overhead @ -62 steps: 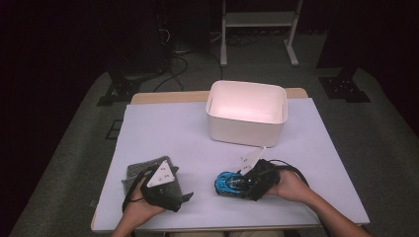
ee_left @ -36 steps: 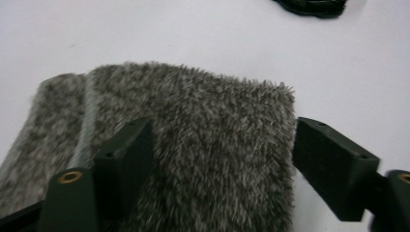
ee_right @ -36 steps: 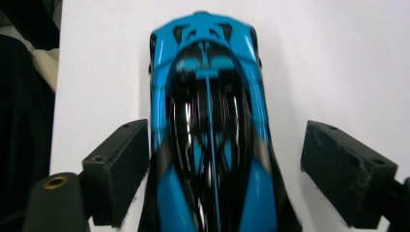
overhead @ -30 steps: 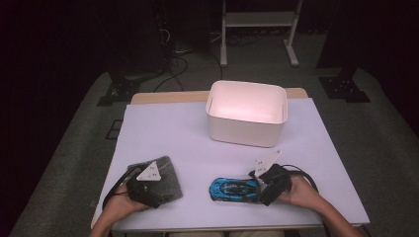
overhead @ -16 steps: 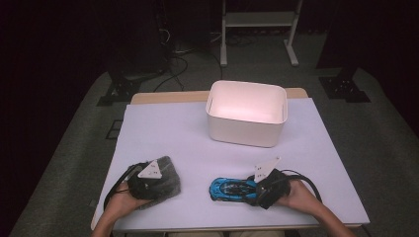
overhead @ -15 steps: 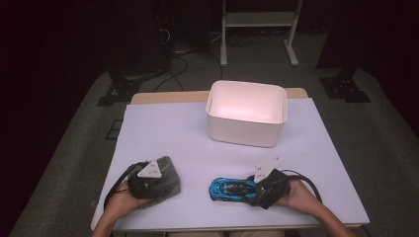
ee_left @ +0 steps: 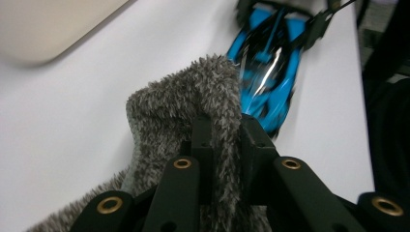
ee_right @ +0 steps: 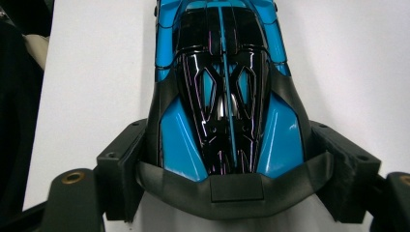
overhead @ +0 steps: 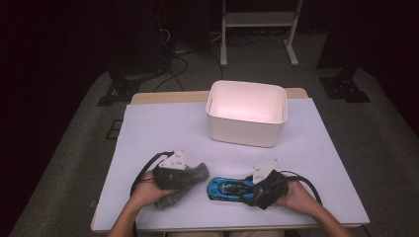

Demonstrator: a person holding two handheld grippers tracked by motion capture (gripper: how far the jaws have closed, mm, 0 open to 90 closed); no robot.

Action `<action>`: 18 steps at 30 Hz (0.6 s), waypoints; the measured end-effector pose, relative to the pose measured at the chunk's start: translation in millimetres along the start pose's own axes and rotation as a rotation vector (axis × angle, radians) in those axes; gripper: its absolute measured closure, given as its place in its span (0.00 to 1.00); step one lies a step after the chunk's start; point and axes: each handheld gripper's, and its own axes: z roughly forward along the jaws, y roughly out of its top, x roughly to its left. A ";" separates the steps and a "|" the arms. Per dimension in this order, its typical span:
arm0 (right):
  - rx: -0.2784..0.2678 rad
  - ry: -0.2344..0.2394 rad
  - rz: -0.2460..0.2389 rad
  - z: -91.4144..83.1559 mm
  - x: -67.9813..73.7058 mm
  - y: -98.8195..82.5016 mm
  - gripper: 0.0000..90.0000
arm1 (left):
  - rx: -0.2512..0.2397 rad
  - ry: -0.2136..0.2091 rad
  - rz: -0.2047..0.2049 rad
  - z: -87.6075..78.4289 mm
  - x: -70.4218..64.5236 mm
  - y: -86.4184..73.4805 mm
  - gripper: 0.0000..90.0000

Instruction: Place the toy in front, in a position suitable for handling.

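left gripper (ee_left: 220, 133) jaws pinching grey fuzzy cloth (ee_left: 193, 101): soft, limp, light, take by fold. right gripper (ee_right: 232, 159) jaws straddle blue toy car (ee_right: 227, 87) rear, pressing flanks: rigid, glossy, slippery.

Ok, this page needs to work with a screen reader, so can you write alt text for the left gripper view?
Two black jaws of the left gripper pinch a fold of fuzzy grey cloth above a white table. Just beyond it lies a blue and black toy car, slightly blurred, with a pale bin at the top left.
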 end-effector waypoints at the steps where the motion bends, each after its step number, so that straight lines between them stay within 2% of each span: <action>1: -0.001 0.000 0.000 0.0 0.0 -0.1 0.25 | -0.011 -0.014 0.011 4.5 -0.9 6.1 0.89; 6: -0.001 0.001 -0.001 0.0 -0.1 -0.1 0.25 | -0.066 -0.104 0.063 21.1 -10.4 39.9 0.90; 8: -0.001 0.002 -0.002 0.0 -0.1 -0.2 0.25 | -0.084 -0.130 0.086 26.0 -16.4 54.5 0.90; 9: -0.002 0.002 -0.001 -0.1 -0.1 -0.3 0.25 | -0.078 -0.132 0.101 28.3 -18.5 59.6 0.90; 11: -0.004 0.003 -0.002 0.0 -0.2 -0.5 0.25 | -0.034 -0.101 0.124 33.6 -21.2 64.4 0.89; 13: -0.004 0.002 -0.001 -0.1 -0.1 -0.6 0.25 | 0.031 -0.076 0.113 37.8 -18.1 61.7 0.80; 14: -0.004 0.003 0.001 -0.1 0.0 -0.6 0.25 | 0.072 -0.039 0.116 38.8 -17.1 57.9 0.78; 15: -0.004 0.002 0.001 -0.1 0.0 -0.7 0.25 | 0.121 0.000 0.107 38.3 -15.3 51.8 0.74; 18: -0.005 0.003 -0.001 0.0 -0.3 -0.7 0.25 | 0.171 0.054 0.060 28.8 -9.4 33.6 0.64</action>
